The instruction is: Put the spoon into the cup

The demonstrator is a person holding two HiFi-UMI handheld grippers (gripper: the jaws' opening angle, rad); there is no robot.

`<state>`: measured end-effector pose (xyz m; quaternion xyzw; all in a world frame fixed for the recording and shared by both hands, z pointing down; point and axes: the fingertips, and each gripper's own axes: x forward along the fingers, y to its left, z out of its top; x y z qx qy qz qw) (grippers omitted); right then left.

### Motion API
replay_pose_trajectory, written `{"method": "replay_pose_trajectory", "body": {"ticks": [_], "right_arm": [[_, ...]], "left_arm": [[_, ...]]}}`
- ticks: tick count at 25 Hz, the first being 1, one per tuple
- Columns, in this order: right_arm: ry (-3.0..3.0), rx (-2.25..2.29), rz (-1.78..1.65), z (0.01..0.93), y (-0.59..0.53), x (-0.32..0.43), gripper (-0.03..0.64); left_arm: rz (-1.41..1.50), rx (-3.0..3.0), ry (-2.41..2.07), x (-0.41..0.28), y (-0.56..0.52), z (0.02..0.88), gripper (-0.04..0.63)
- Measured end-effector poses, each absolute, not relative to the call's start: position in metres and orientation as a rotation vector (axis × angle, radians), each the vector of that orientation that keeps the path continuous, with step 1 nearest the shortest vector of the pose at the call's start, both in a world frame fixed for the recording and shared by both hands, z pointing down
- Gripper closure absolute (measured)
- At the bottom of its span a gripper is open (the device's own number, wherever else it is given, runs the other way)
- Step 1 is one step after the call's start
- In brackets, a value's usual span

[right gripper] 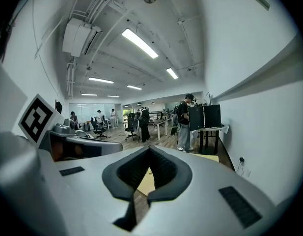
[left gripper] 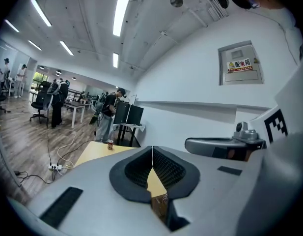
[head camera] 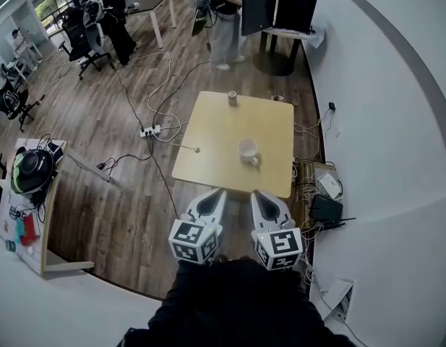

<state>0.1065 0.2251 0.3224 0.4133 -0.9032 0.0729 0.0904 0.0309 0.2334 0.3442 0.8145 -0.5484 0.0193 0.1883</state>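
A white cup point(head camera: 248, 150) stands on the light wooden table point(head camera: 266, 121), toward its near right. The spoon point(head camera: 188, 148) lies at the table's left edge, its thin handle reaching out over the floor. Both grippers hang side by side in front of the table's near edge, apart from cup and spoon. My left gripper point(head camera: 221, 191) point(left gripper: 152, 149) is shut with nothing between its pads. My right gripper point(head camera: 254, 192) point(right gripper: 149, 150) is also shut and empty. In both gripper views the cup and spoon are hidden behind the jaws.
A small can point(head camera: 232, 98) point(left gripper: 110, 144) stands at the table's far edge. A power strip point(head camera: 150, 130) and cables lie on the floor to the left. Boxes and wires point(head camera: 325, 194) sit by the right wall. A person point(head camera: 224, 20) stands beyond the table near a monitor desk point(head camera: 280, 9).
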Motion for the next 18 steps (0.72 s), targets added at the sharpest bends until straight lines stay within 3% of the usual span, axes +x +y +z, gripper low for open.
{"method": "replay_pose_trajectory", "body": {"ticks": [18], "right_arm": [[-2.651,1.181,0.281,0.356,0.252,0.053,0.597]], "left_arm": [[0.065,2.192,-1.539,-0.026,0.265,0.386,0.560]]}}
